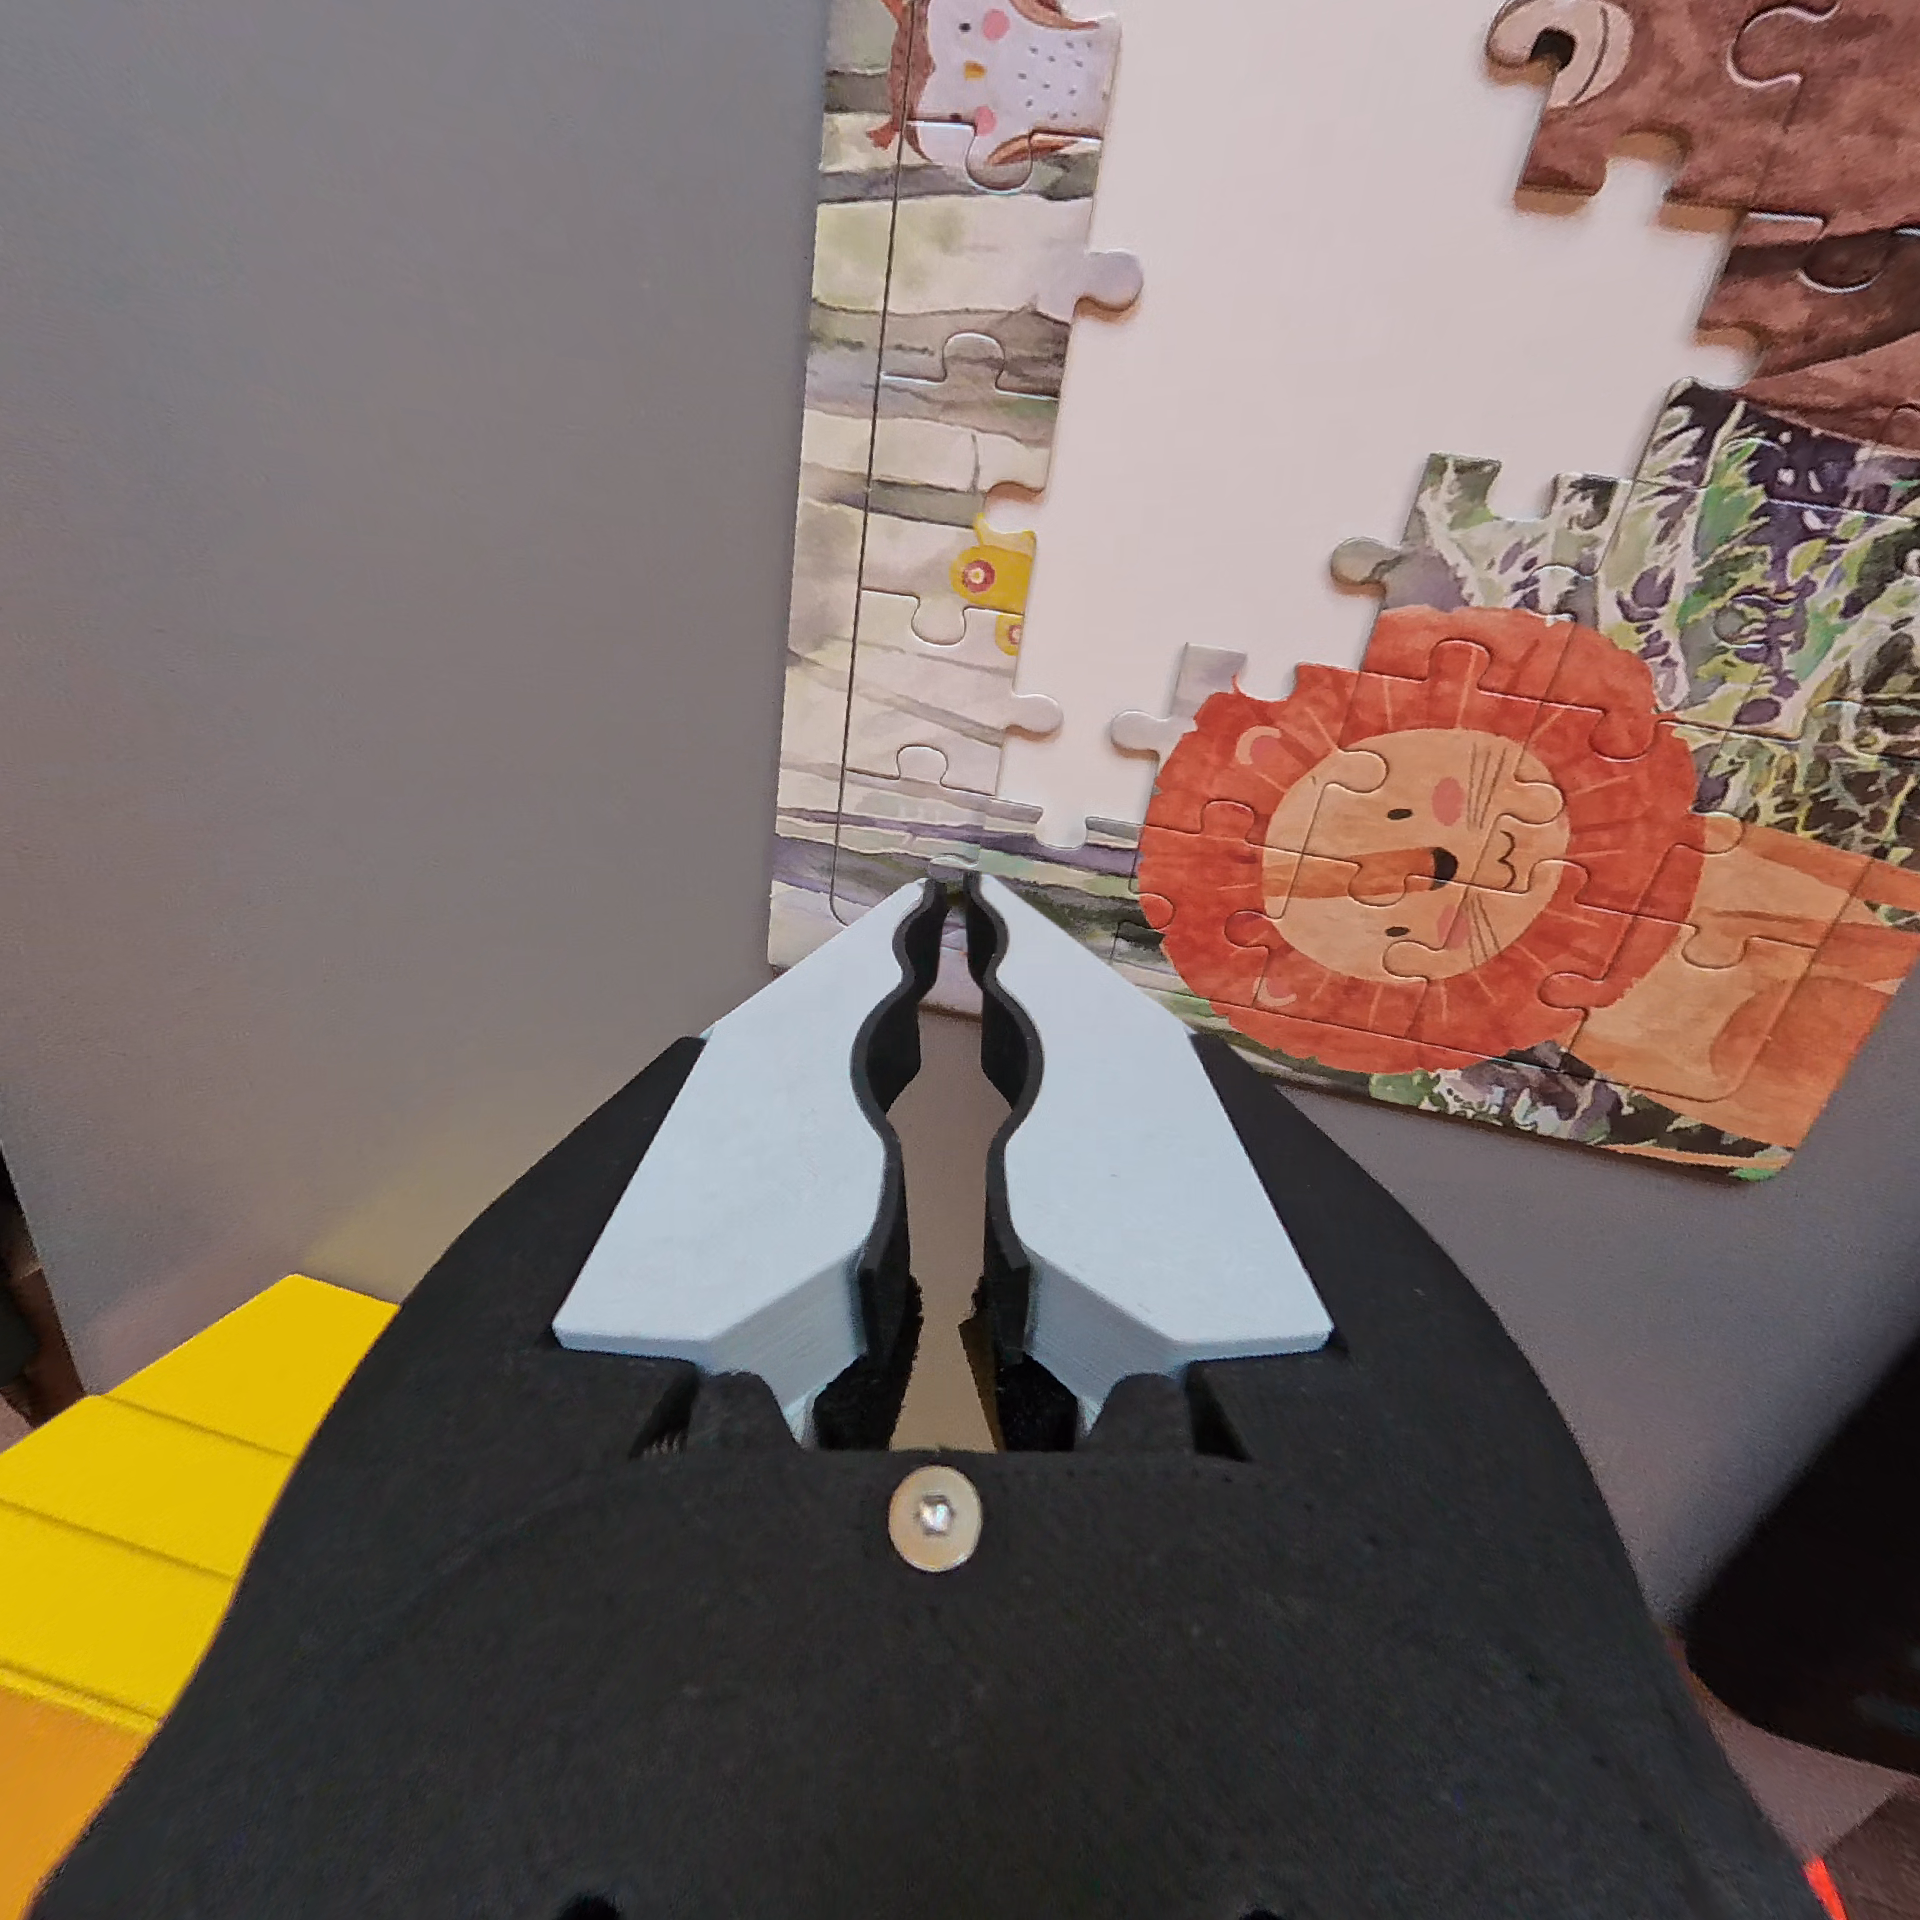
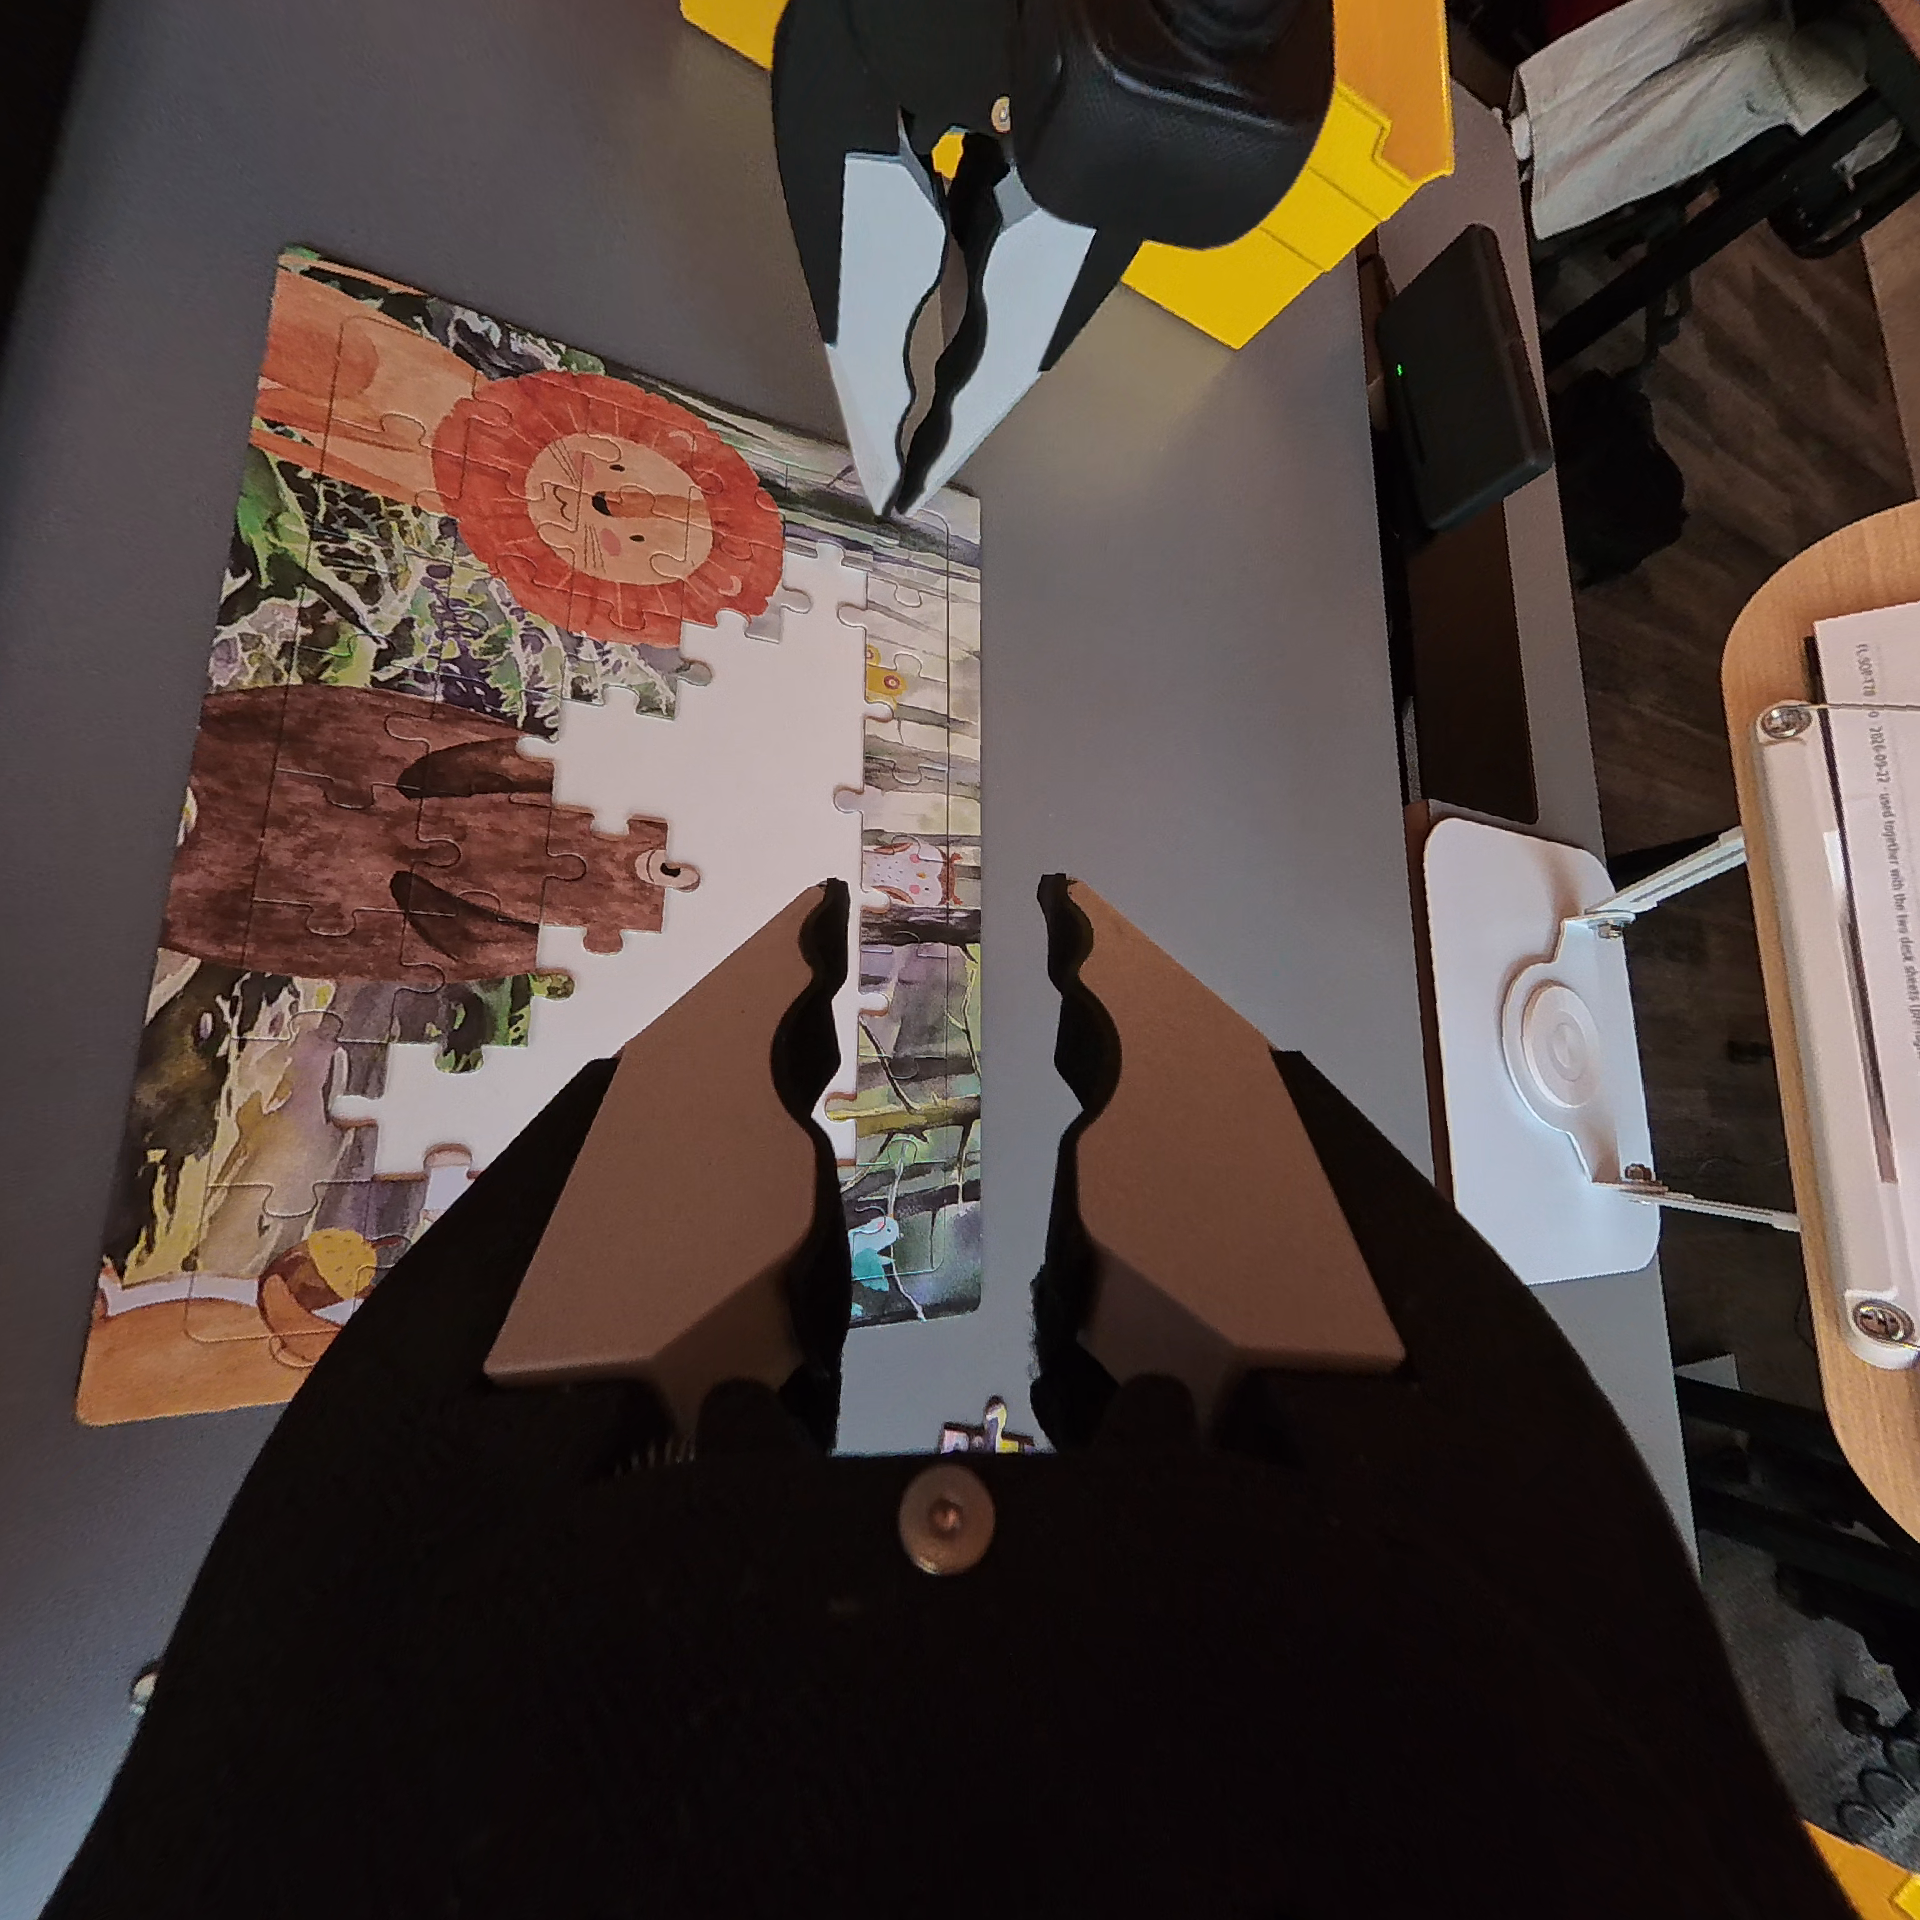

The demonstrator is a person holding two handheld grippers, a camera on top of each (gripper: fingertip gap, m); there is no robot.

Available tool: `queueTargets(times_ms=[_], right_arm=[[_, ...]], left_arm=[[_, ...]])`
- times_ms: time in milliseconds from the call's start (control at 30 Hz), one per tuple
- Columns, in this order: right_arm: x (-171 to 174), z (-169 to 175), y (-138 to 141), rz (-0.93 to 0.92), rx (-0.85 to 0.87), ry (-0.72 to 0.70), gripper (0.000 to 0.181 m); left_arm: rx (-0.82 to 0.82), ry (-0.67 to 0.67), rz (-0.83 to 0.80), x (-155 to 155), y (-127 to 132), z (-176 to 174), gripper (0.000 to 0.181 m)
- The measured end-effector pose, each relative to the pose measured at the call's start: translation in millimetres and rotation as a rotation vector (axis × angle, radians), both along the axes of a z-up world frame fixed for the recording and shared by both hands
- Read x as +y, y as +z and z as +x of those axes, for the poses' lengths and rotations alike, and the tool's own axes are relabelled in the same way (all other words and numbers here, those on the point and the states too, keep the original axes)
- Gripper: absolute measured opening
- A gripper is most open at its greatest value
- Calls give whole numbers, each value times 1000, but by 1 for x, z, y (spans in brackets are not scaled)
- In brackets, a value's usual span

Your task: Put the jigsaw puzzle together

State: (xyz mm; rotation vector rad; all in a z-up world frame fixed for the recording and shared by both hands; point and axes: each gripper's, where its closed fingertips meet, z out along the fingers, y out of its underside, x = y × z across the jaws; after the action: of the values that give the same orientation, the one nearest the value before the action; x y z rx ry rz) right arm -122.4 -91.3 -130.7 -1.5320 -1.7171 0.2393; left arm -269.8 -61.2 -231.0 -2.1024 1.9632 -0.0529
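Note:
The jigsaw puzzle [image 1: 1403, 831] lies flat on the grey table, partly assembled, with a lion, a brown bear and foliage. A white unfilled area [image 1: 1247, 364] runs through its middle. In the right wrist view the puzzle [image 2: 416, 831] lies left of centre, with its white gap [image 2: 748, 748]. My left gripper [image 1: 956, 883], with light blue fingers, is shut, and its tips rest on the puzzle's border near a corner; it also shows in the right wrist view [image 2: 891, 504]. My right gripper [image 2: 945, 885], with brown fingers, is open and empty above the puzzle's right border. A loose puzzle piece [image 2: 985, 1432] lies on the table between the bases of its fingers.
A yellow box [image 2: 1299, 239] stands behind the left gripper and also shows in the left wrist view [image 1: 156, 1455]. A black device [image 2: 1465, 395] and a white stand base [image 2: 1538, 1039] sit at the table's right edge. A round wooden table with papers [image 2: 1849, 935] stands beyond. My left tips are roughly 8 centimeters from the jigsaw puzzle [image 1: 1403, 831]. It turns up in the right wrist view [image 2: 631, 527] as well. Measured from the fingertips, the loose puzzle piece [image 2: 985, 1432] is 20 centimeters or so from the right gripper and 30 centimeters from the left.

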Motion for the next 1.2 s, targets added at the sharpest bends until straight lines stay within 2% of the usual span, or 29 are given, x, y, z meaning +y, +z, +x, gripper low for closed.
queueTargets(times_ms=[533,967,1067,1200], right_arm=[[1,3,3,4,9,-5,38],[1,1,-1,-2,2,-4,38],[-1,-2,2,0,26,10,37],[0,-25,14,8,156,24,37]], left_arm=[[58,-4,-17,3,-13,-3,0],[49,7,-1,3,-13,-2,0],[-57,126,36,12,2,-5,0],[-134,436,213,31,32,-30,0]])
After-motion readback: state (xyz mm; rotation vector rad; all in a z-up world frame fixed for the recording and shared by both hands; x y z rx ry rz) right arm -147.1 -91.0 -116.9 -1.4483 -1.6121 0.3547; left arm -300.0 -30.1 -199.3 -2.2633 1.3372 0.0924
